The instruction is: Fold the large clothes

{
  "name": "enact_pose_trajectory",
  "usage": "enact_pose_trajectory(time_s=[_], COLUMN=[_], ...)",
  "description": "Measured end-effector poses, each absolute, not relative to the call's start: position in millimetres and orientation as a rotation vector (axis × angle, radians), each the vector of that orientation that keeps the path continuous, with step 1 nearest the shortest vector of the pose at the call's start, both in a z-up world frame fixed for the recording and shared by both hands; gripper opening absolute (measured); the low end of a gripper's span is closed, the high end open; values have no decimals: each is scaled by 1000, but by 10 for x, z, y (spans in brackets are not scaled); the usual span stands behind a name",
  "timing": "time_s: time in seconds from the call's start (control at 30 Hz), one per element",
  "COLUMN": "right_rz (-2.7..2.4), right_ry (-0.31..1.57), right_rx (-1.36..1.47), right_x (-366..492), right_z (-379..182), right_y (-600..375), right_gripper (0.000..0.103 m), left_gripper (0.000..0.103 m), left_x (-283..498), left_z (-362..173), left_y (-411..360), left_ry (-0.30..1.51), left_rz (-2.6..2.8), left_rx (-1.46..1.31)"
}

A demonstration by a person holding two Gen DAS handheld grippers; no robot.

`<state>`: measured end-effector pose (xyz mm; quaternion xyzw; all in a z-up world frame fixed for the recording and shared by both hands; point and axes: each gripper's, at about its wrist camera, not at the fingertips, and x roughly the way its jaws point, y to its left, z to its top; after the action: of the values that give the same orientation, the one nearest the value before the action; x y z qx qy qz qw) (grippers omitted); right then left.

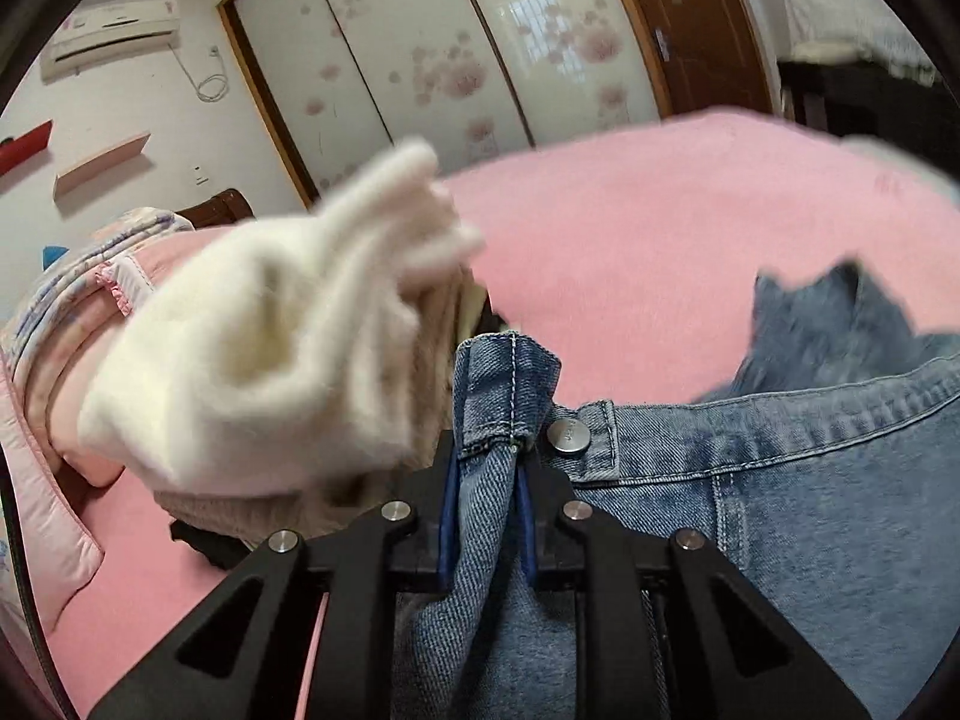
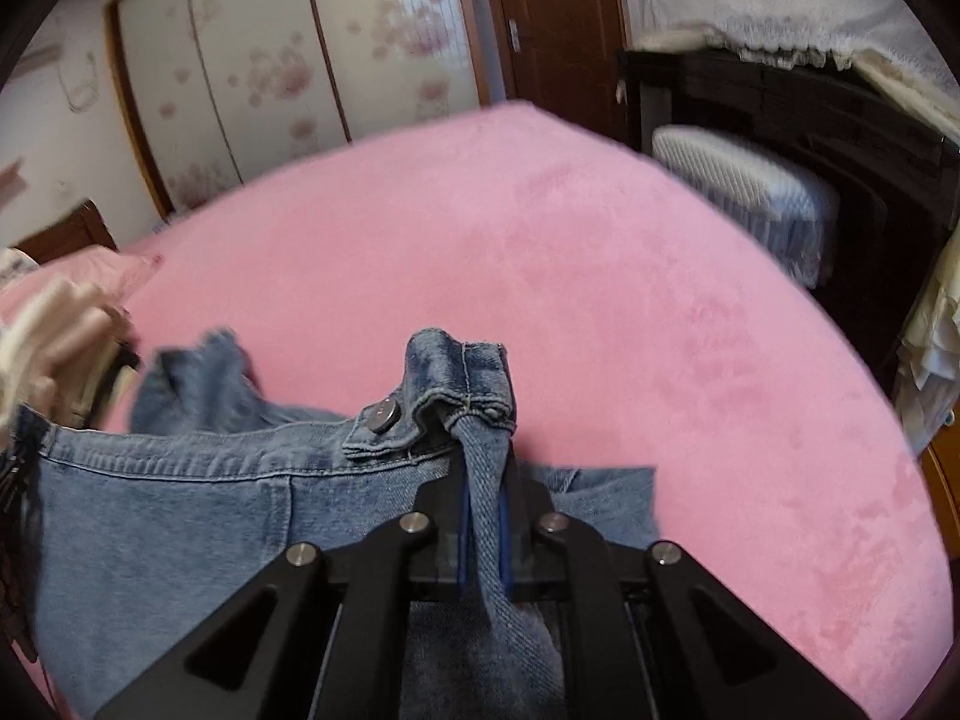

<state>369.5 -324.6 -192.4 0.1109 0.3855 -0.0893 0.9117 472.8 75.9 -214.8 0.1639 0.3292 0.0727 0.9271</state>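
A pair of blue jeans point(image 1: 810, 480) lies waist-first across a pink bed cover point(image 1: 660, 240). My left gripper point(image 1: 487, 450) is shut on a bunched fold of the waistband, just left of the metal button point(image 1: 570, 437). In the right wrist view the jeans point(image 2: 180, 510) stretch off to the left, and my right gripper point(image 2: 485, 468) is shut on the other waistband corner, right of a metal button point(image 2: 384, 414). Both pinched folds stick up past the fingertips. The waistband runs taut between the two grips.
A heap of cream knitwear point(image 1: 270, 360) sits blurred right beside the left gripper, on the pillows point(image 1: 90, 300). Sliding wardrobe doors point(image 1: 420, 60) stand behind the bed. A dark cabinet point(image 2: 840, 138) and a white padded stool point(image 2: 750, 192) stand off the bed's right edge.
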Motion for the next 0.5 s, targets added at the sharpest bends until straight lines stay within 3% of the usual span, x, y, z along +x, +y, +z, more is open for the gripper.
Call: enact_pose_trajectory(time_s=[0.2, 0.27, 0.3, 0.4, 0.43, 0.5], right_rz=[-205, -184, -182, -209, -207, -192], right_ry=[878, 908, 921, 934, 927, 887], right_rx=[244, 272, 283, 300, 311, 323], right_x=[3821, 3831, 3827, 3760, 3704, 3554], right_z=[-2173, -2133, -2099, -1944, -1854, -1677], right_y=[-3289, -3341, -3364, -3414, -3417, -3370], right_gripper=[13, 16, 18, 19, 19, 19], left_gripper=[27, 41, 43, 61, 73, 77], left_x=[4870, 4918, 4933, 4896, 4846, 4625], left_z=[-2504, -2493, -2473, -2366, -2313, -2109], left_y=[789, 837, 873, 985, 1002, 969], left_ry=[794, 822, 835, 888, 890, 822], left_rz=[173, 176, 171, 101, 115, 145], left_rx=[351, 330, 313, 233, 231, 248])
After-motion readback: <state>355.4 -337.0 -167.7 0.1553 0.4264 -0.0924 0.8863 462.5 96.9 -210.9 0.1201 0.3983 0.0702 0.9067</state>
